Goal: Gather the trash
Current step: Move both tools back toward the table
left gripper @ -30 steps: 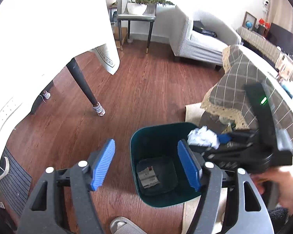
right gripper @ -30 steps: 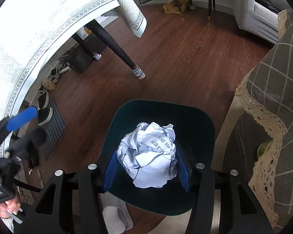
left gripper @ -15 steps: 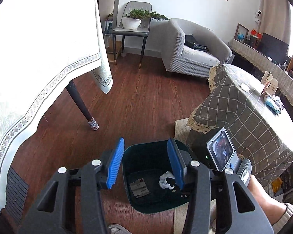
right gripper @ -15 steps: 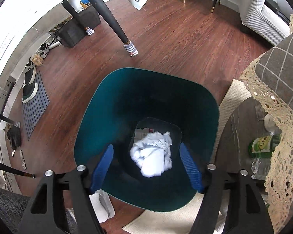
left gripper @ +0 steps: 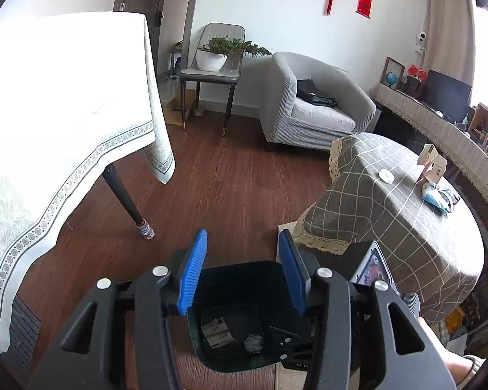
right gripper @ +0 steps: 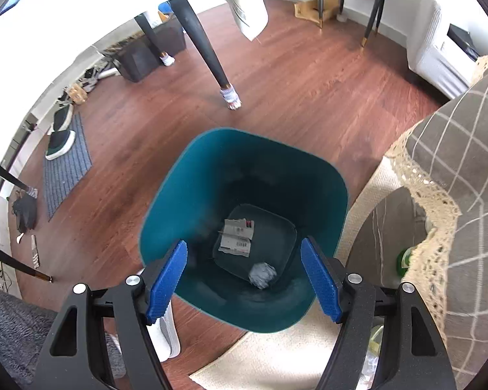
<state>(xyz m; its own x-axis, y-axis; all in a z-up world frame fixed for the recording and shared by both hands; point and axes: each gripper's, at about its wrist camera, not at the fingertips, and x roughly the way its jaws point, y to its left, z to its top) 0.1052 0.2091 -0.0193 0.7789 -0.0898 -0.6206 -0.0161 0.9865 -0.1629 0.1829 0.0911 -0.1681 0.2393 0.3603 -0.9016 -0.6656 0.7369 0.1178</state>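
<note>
A dark teal trash bin (right gripper: 185,191) stands on the wood floor below both grippers; it also shows in the left wrist view (left gripper: 244,276). On its bottom lie a crumpled paper ball (right gripper: 262,274) (left gripper: 253,343) and a flat printed wrapper (right gripper: 237,237) (left gripper: 217,333). My right gripper (right gripper: 244,282) is open and empty, above the bin's near rim. My left gripper (left gripper: 242,271) is open and empty, higher above the bin. The right gripper's body (left gripper: 371,266) shows at the bin's right side.
A table with a white cloth (left gripper: 48,113) and its dark leg (right gripper: 211,65) stand to the left. A round table with a grey checked cloth (left gripper: 390,211) is on the right, with a green bottle (right gripper: 403,258) beneath it. A slipper (right gripper: 169,334), a grey armchair (left gripper: 309,107), and a cream rug (right gripper: 276,357) are nearby.
The right gripper opened and let go of the paper ball, which fell to the bin's bottom. Both grippers have risen above the bin, and the left one now tilts up toward the room.
</note>
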